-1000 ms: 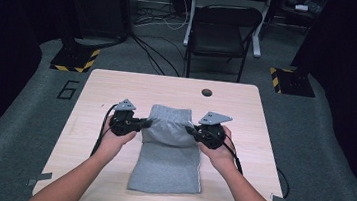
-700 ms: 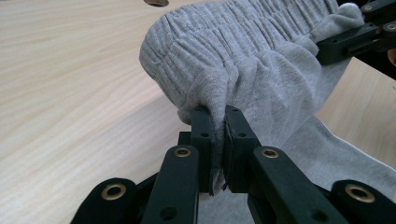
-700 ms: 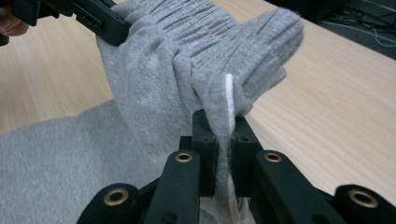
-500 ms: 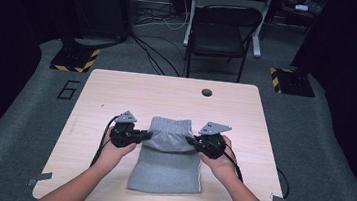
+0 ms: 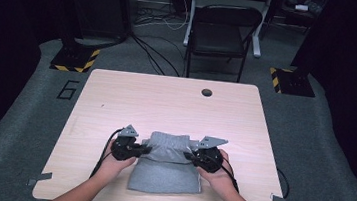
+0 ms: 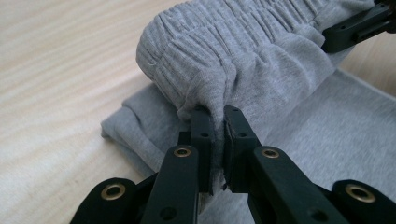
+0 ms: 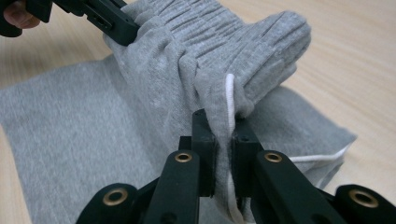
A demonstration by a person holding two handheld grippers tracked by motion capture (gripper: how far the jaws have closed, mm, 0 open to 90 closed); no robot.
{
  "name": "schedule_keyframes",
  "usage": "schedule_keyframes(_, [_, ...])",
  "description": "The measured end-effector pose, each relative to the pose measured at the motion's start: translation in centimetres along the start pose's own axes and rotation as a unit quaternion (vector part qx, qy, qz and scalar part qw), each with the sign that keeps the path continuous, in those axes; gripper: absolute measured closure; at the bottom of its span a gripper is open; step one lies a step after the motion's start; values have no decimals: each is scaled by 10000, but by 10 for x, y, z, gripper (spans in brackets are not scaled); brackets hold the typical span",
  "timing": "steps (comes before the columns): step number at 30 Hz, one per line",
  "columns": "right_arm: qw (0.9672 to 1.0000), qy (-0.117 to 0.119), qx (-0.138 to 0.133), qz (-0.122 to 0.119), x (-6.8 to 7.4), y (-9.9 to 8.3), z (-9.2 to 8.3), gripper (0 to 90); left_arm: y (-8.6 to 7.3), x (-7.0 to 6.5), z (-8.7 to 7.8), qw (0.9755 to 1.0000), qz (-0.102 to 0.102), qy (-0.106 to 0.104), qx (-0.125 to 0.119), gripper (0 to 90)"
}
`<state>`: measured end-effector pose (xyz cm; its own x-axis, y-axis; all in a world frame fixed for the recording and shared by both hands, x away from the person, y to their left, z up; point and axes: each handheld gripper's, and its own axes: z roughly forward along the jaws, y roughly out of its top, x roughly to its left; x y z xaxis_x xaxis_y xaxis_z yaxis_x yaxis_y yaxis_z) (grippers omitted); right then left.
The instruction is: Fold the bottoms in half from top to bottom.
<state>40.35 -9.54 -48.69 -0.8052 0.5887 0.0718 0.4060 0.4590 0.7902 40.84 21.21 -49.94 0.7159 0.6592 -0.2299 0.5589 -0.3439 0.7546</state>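
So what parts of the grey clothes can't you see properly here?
- The cloth pinched inside the left gripper: its black jaws cover it in the left gripper view.
- The white drawstring: its lower end runs down behind the right gripper in the right gripper view.
- The grey garment: the folded-over waistband hides the layer beneath in the high view.
- The garment's near edge: cut off at the bottom of both gripper views.
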Motion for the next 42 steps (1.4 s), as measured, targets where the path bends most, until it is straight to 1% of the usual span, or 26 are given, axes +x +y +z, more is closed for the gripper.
schedule_keyframes(1, [10000, 15, 25, 63, 1, -3, 1, 830, -1, -1, 1, 10000, -8, -3, 40, 843])
schedule_keyframes(3, [9999, 57, 77, 70, 0, -7, 2, 828, -3, -1, 2, 10000, 21, -12, 63, 842])
schedule_keyframes(5, [9996, 95, 75, 249, -1, -10, 3, 825, -6, -1, 3, 9999, -17, -57, 87, 840])
schedule_keyframes(6, [9996, 156, 121, 217, -2, -11, 3, 823, -8, 0, 3, 9999, 0, -99, 111, 839])
schedule_keyframes(7, [9993, 189, 140, 281, -3, -13, 4, 822, -10, 0, 3, 9997, -66, -136, 175, 838])
schedule_keyframes(8, [9990, 215, 145, 353, -4, -15, 5, 821, -12, 1, 5, 9997, -110, -151, 161, 837])
schedule_keyframes(10, [9982, 270, 184, 508, -6, -19, 7, 818, -14, 1, 8, 9995, -142, -176, 215, 834])
schedule_keyframes(11, [9979, 283, 251, 524, -6, -21, 8, 817, -15, 0, 8, 9994, -151, -181, 242, 833])
schedule_keyframes(13, [9983, 263, 252, 451, -5, -23, 9, 814, -16, 0, 9, 9994, -130, -195, 247, 833])
schedule_keyframes(15, [9980, 260, 250, 519, -5, -23, 10, 802, -16, -1, 9, 9994, -137, -173, 264, 830])
schedule_keyframes(17, [9980, 266, 245, 511, -4, -23, 10, 789, -16, -2, 9, 9995, -83, -151, 283, 825])
schedule_keyframes(18, [9978, 305, 256, 532, -5, -22, 9, 744, -16, -2, 9, 9994, -83, -155, 294, 820])
schedule_keyframes(19, [9978, 305, 256, 532, -5, -22, 9, 744, -16, -2, 9, 9994, -83, -155, 294, 813])
schedule_keyframes(20, [9963, 411, 299, 688, -5, -20, 8, 680, -16, -3, 8, 9994, -90, -157, 289, 807])
schedule_keyframes(21, [9954, 461, 331, 776, -4, -17, 6, 656, -16, -3, 8, 9994, -92, -161, 296, 798])
schedule_keyframes(23, [9958, 456, 293, 741, -5, -14, 1, 623, -16, -4, 8, 9994, -121, -161, 292, 791])
schedule_keyframes(24, [9955, 438, 288, 790, -5, -12, -2, 609, -16, -4, 8, 9994, -112, -171, 297, 790])
schedule_keyframes(25, [9961, 403, 240, 752, -6, -9, -6, 600, -16, -3, 8, 9993, -132, -178, 297, 791])
schedule_keyframes(26, [9961, 357, 196, 779, -8, -6, -10, 581, -16, -3, 9, 9993, -130, -182, 297, 791])
schedule_keyframes(29, [9964, 318, 166, 764, -14, 4, -13, 547, -16, -4, 9, 9993, -130, -165, 301, 790])
schedule_keyframes(32, [9963, 309, 247, 760, -19, 14, -7, 480, -16, -5, 9, 9993, -127, -151, 310, 778])
schedule_keyframes(34, [9963, 311, 267, 759, -22, 17, -2, 442, -16, -5, 9, 9994, -64, -155, 301, 756])
schedule_keyframes(37, [9948, 374, 306, 900, -28, 21, 9, 416, -16, -7, 9, 9994, -98, -182, 286, 708])
schedule_keyframes(39, [9931, 400, 333, 1052, -30, 23, 14, 409, -16, -7, 8, 9993, -67, -212, 285, 668])
schedule_keyframes(41, [9933, 403, 376, 1013, -32, 25, 20, 406, -16, -7, 8, 9993, -79, -238, 271, 612])
schedule_keyframes(42, [9930, 413, 388, 1040, -33, 25, 22, 406, -17, -6, 8, 9989, -203, -333, 252, 580])
